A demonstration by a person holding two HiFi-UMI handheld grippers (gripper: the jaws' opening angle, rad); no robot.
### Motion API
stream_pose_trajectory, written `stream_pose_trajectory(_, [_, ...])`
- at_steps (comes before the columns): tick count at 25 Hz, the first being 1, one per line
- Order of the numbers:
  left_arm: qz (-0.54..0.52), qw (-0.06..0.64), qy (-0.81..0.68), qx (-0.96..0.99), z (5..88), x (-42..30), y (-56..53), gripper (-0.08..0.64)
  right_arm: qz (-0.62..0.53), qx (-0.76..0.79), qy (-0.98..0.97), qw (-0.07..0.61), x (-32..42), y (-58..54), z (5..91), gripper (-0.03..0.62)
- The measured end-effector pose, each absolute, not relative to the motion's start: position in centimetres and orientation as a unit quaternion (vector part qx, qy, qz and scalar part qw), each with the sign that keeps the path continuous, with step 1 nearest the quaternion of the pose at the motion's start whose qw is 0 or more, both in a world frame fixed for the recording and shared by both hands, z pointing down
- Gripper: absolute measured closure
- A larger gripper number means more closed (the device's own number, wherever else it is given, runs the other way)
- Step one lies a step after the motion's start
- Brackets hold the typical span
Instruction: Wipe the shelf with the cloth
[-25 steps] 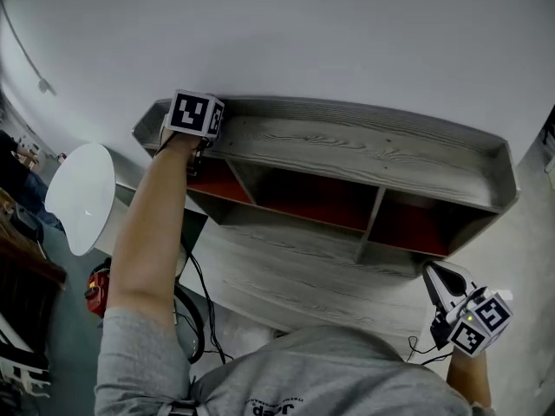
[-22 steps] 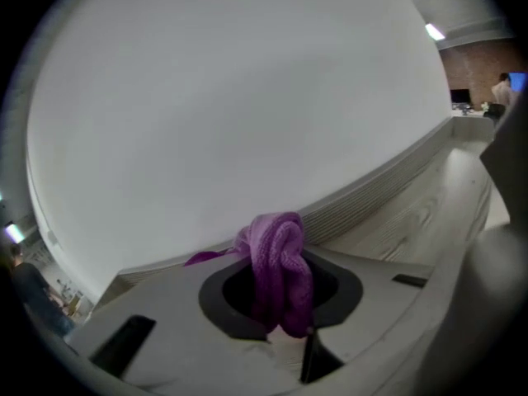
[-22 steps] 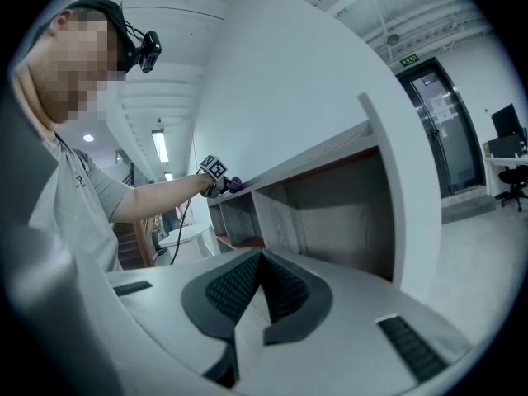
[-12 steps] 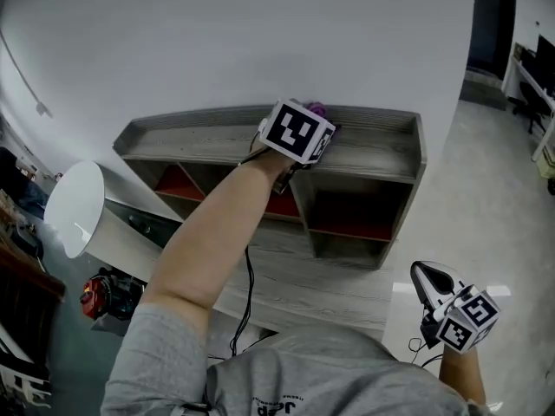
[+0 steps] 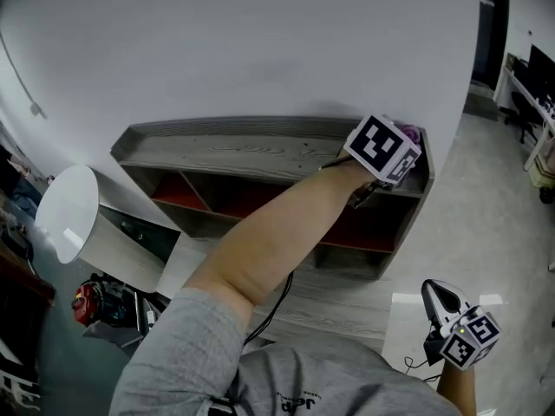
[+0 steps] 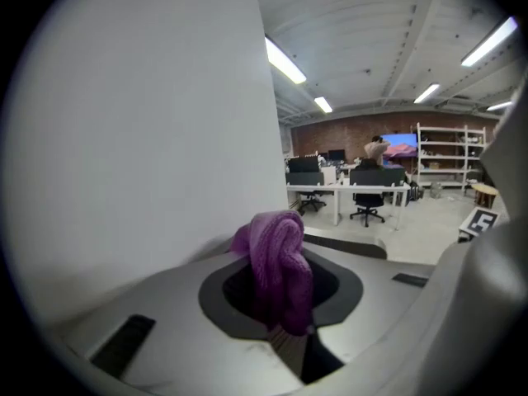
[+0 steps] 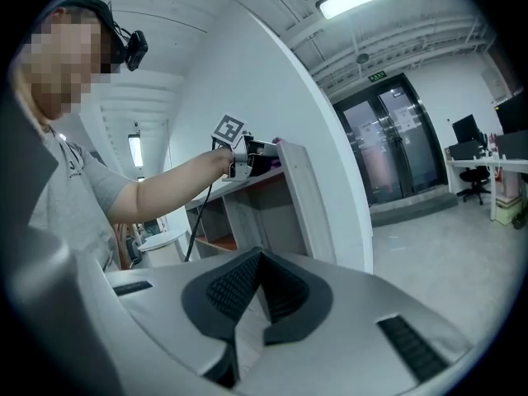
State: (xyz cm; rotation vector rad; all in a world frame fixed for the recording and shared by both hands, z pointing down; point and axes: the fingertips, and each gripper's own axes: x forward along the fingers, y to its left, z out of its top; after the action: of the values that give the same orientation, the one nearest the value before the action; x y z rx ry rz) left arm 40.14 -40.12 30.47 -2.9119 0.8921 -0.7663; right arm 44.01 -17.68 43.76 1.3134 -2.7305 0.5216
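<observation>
The left gripper [image 5: 392,150] sits at the upper right of the head view with its jaws pinching the purple cloth [image 6: 279,262], which hangs bunched between them. The cloth rests at the far right end of the grey wooden shelf [image 5: 243,150], on its top board, close to the white wall [image 5: 260,42] and the raised end lip. By that position the pass along the top looks to be at its right limit. No mark on the wood shows what is clean, and the red-backed compartments [image 5: 243,199] below seem still to do. The right gripper [image 5: 437,291] hangs at the lower right, jaws pressed together on nothing. The lip and wall hem the cloth in. A round white tabletop [image 5: 62,213] stands at the left, well apart.
</observation>
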Motion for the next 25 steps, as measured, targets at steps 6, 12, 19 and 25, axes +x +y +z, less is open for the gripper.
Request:
stream_pose_trajectory(6, [-0.238, 0.081, 0.327, -0.911, 28.4, 18.9, -39.3, 0.465, 0.135, 0.412, -0.9, 0.048, 33.0, -19.6, 42.0, 0.572])
stream_pose_trajectory(12, [-0.332, 0.13, 0.54, -0.762, 23.3, -21.8, -42.6, 0.465, 0.122, 0.388, -0.911, 0.064, 18.1, -21.9, 40.2, 0.572])
stream_pose_trajectory(19, [-0.477, 0.178, 0.578, -0.638, 24.0, -43.5, -46.3, 0.463, 0.123, 0.387, -0.909, 0.091, 8.0, -22.9, 40.1, 0.572])
stream_pose_trajectory(25, [-0.507, 0.163, 0.532, -0.659, 27.5, -41.9, -48.1, 0.463, 0.118, 0.407, -0.9, 0.108, 6.5, -23.4, 39.2, 0.572])
